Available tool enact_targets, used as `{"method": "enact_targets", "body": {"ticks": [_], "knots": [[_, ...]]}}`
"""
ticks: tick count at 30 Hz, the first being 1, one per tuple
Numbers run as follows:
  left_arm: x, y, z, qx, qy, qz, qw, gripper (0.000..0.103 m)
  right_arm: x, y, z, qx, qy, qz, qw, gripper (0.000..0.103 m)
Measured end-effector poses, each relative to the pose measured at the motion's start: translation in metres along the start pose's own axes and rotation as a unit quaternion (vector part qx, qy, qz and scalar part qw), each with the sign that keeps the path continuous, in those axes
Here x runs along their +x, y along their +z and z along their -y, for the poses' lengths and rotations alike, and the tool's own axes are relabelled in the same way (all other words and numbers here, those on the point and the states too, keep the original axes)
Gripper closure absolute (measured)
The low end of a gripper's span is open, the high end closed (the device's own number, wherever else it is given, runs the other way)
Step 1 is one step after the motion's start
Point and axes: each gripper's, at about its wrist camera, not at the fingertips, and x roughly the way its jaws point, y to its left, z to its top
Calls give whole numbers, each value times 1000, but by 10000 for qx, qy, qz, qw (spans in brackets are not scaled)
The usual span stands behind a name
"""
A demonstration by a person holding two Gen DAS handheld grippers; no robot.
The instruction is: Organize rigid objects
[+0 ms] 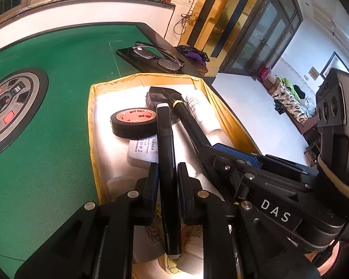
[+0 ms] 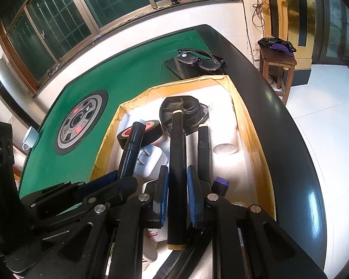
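My left gripper (image 1: pixel 167 171) is shut on a black marker with a white tip (image 1: pixel 166 153), held over a yellow-rimmed box (image 1: pixel 90 125). My right gripper (image 2: pixel 178 181) is shut on a black marker with a yellow tip (image 2: pixel 178 153), held over the same box (image 2: pixel 109 137). The left gripper and its marker (image 2: pixel 130 148) show at left in the right wrist view. The right gripper's marker (image 1: pixel 188 121) shows in the left wrist view. In the box lie a black tape roll (image 1: pixel 133 122), a black round part (image 2: pixel 181 114), a third marker (image 2: pixel 203 144) and a white adapter (image 1: pixel 143 150).
The box stands on a green felt mahjong table (image 1: pixel 58 88) with a round centre panel (image 1: pixel 9 107). Glasses (image 1: pixel 159 57) lie on a dark phone behind the box. The table's black edge (image 2: pixel 288 139) runs right of the box. A wooden stool (image 2: pixel 276 65) stands beyond.
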Motion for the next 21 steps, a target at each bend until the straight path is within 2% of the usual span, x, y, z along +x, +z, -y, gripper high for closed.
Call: {"method": "enact_targets", "body": {"ticks": [4,7,11,14,15,16,17,18,21], "knots": [[-4,-1,0,64,-1,-4,10000,90,-2,0,-2,9,-21,-1,10000,87],[-7,-3,0,60,11,-14,10000,89,-7,0,-4,-12,-102,68,9999,82],[-16,-7,3,176,80,129,9997,85,-13,1,-6,-16,-75,158,9998,80],[-24,-10,10,342,177,310,9988,78,-20,0,-8,-35,-110,260,9996,80],[-27,-11,11,392,201,370,9983,70,-24,-1,-9,-27,-117,318,9994,79],[-30,-11,12,443,216,450,9978,63,-26,-1,-9,-25,-140,350,9993,76],[-32,-13,15,501,248,523,9971,62,-29,-3,-10,-23,-181,398,9990,69],[-35,-14,16,565,286,589,9963,61,-34,-5,-11,-16,-225,493,9985,63],[-41,-20,23,798,393,732,9933,61,-44,-10,-15,-34,-386,725,9966,56]]}}
